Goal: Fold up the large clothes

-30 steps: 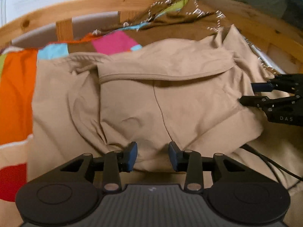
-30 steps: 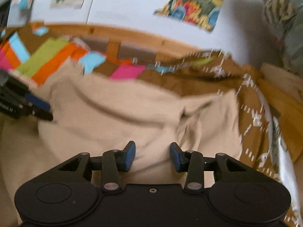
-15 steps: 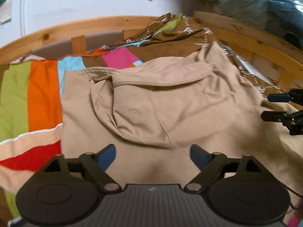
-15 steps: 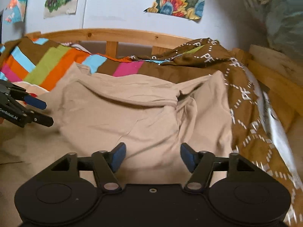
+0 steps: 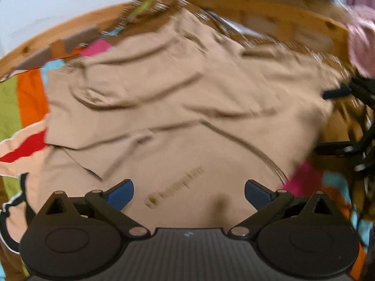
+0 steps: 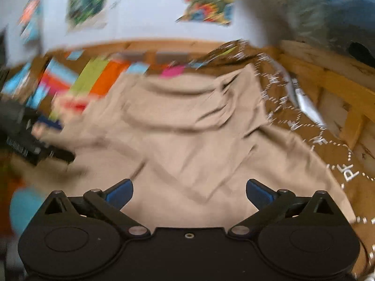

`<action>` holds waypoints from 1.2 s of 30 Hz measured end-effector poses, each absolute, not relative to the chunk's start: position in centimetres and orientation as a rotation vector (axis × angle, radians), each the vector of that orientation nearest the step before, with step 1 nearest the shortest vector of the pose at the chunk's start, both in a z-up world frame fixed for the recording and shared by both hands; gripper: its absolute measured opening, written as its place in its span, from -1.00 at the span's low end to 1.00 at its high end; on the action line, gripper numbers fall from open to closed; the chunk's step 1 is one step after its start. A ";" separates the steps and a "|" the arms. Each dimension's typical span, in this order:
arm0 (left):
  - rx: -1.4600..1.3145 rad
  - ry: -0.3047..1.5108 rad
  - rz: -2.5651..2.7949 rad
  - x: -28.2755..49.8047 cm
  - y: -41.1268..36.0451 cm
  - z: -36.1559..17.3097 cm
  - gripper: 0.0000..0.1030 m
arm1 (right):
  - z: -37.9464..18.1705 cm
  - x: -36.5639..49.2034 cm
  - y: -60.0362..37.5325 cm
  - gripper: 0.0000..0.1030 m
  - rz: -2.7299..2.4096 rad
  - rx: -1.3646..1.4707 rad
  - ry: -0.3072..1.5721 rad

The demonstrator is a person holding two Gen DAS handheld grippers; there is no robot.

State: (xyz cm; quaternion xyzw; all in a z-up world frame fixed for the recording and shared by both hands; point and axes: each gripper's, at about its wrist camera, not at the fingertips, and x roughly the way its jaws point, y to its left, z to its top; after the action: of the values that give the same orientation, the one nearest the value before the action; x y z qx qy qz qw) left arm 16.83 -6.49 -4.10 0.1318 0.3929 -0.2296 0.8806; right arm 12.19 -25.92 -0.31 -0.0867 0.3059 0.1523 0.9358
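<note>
A large beige garment (image 5: 178,107) lies spread on the bed, its upper part folded down over itself, with blurred lettering (image 5: 175,187) near the front. My left gripper (image 5: 188,192) hovers over that front part; its jaws are opening wide with nothing between them. My right gripper (image 6: 189,192) hovers over the right side of the beige garment (image 6: 192,128); its jaws are opening too and hold nothing. Each gripper shows in the other's view, the right gripper (image 5: 330,119) at the right edge and the left gripper (image 6: 56,140) at the left edge. Both views are motion-blurred.
Under the garment lie a bright striped bedspread (image 5: 28,93) and a brown patterned blanket (image 6: 293,117). A wooden bed frame (image 6: 328,79) runs along the back and right. Posters (image 6: 206,0) hang on the white wall. A pink cloth (image 5: 361,39) sits at far right.
Both grippers' jaws have gone from narrow to wide. Both have pulled back from the garment, so more of it shows, including the lettering.
</note>
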 end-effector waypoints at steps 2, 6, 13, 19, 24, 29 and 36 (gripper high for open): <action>0.335 0.825 -0.510 15.9 -7.4 -4.7 0.99 | -1.5 11.1 -24.8 0.98 0.334 -0.304 0.666; 0.399 0.825 -0.551 14.9 -8.8 -5.3 0.99 | -5.2 10.6 -22.1 0.98 0.352 -0.573 0.755; 0.437 0.834 -0.552 14.4 -9.7 -5.9 0.99 | -6.7 11.7 -22.2 0.98 0.333 -0.566 0.680; 0.521 0.797 -0.511 13.9 -10.2 -6.1 0.96 | -4.4 13.0 -24.2 0.94 0.313 -0.341 0.538; 0.544 0.802 -0.492 14.2 -10.5 -6.0 0.92 | -1.9 13.7 -26.6 0.94 0.281 -0.092 0.456; 0.545 0.819 -0.491 14.2 -10.6 -6.0 0.88 | -1.9 13.9 -26.9 0.93 0.287 -0.070 0.476; 0.661 0.786 -0.509 13.0 -11.7 -6.7 0.87 | -2.8 13.5 -25.9 0.96 0.354 -0.192 0.592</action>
State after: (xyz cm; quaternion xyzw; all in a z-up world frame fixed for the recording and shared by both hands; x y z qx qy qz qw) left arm 13.00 -11.68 -6.67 0.3126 0.3720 -0.2409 0.8402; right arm 13.49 -25.86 -2.82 -0.0939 0.2899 0.1731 0.9366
